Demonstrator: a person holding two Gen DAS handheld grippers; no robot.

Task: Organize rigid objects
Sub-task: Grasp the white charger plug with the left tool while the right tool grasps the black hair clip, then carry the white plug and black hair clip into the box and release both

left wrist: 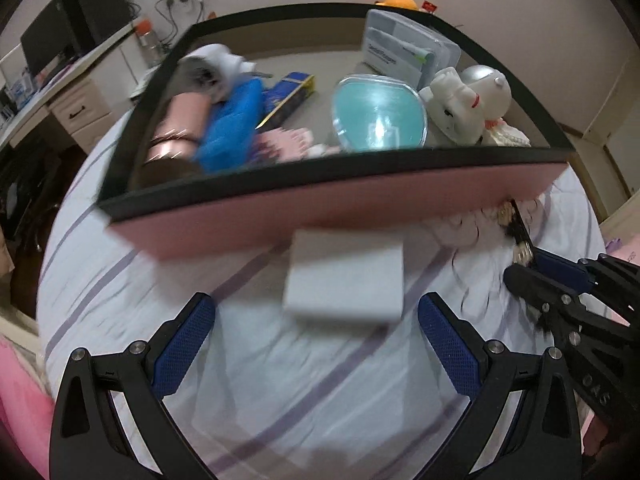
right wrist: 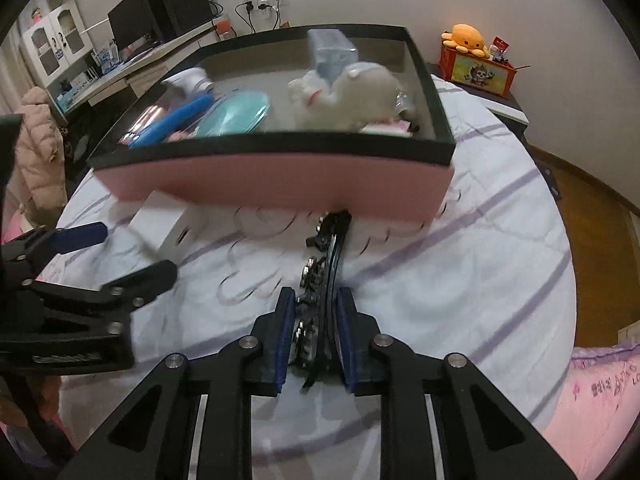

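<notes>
mid-collection: right hand-held gripper (right wrist: 316, 344) pinching a studded black hair clip (right wrist: 324, 264) on the bed (right wrist: 480, 264); left hand-held gripper (left wrist: 316, 344) spread before white box (left wrist: 344, 280). next: lifting clip toward pink box (right wrist: 280, 184) at 12 o'clock.

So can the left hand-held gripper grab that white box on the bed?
Probably yes. The left hand-held gripper is open, and the white box lies on the bedsheet right ahead of its fingers, with nothing between. The pink box sits just behind it.
</notes>
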